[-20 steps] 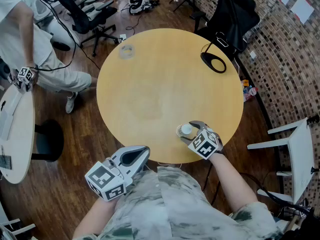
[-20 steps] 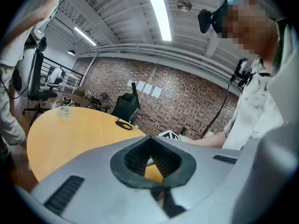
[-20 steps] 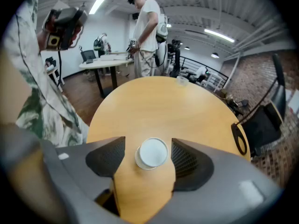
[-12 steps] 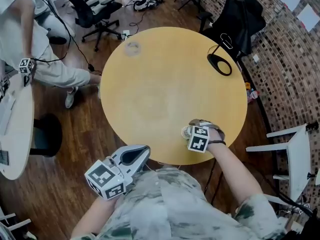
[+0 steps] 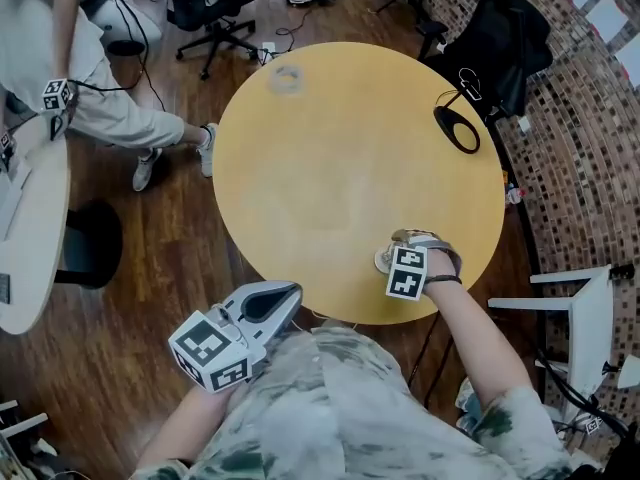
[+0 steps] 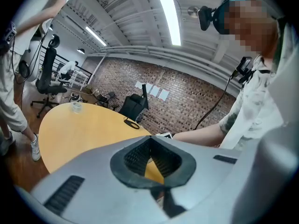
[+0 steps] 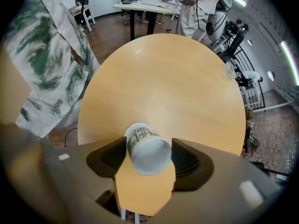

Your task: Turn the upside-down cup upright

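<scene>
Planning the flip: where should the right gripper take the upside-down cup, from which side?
I'd take the cup by its side wall below the upturned base, coming straight down from above, one jaw each side. It stands rim-down on the table, so only the round wall is free.

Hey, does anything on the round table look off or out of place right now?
Yes: the cup by the near edge of the table is upside down, base up, gripped between the fingers of the right gripper.
</scene>
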Motion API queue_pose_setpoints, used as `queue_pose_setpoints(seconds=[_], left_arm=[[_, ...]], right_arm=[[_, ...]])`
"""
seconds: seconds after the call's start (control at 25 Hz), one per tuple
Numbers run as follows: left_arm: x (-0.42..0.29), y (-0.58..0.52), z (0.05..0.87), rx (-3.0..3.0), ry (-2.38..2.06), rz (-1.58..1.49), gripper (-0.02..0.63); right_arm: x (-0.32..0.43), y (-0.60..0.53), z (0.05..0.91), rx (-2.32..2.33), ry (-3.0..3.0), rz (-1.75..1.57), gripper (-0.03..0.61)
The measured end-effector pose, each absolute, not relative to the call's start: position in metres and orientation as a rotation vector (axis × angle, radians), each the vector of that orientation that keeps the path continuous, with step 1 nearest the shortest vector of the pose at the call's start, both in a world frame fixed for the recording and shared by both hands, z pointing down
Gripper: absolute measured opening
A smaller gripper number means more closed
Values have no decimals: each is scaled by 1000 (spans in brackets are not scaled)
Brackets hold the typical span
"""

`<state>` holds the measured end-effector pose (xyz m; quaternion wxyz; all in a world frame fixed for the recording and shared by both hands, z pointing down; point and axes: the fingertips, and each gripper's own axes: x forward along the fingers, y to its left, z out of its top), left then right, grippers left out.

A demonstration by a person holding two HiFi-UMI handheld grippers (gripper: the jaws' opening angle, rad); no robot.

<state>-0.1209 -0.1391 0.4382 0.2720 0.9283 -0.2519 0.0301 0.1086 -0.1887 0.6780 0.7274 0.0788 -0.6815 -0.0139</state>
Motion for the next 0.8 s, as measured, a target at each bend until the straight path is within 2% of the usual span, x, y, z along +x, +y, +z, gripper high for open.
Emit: queue_pose_setpoints(seconds=[0.8], left_arm=[[-115, -134, 445, 2503, -649, 78, -2]], right_arm=[[110, -183, 675, 115, -1503, -68, 261]])
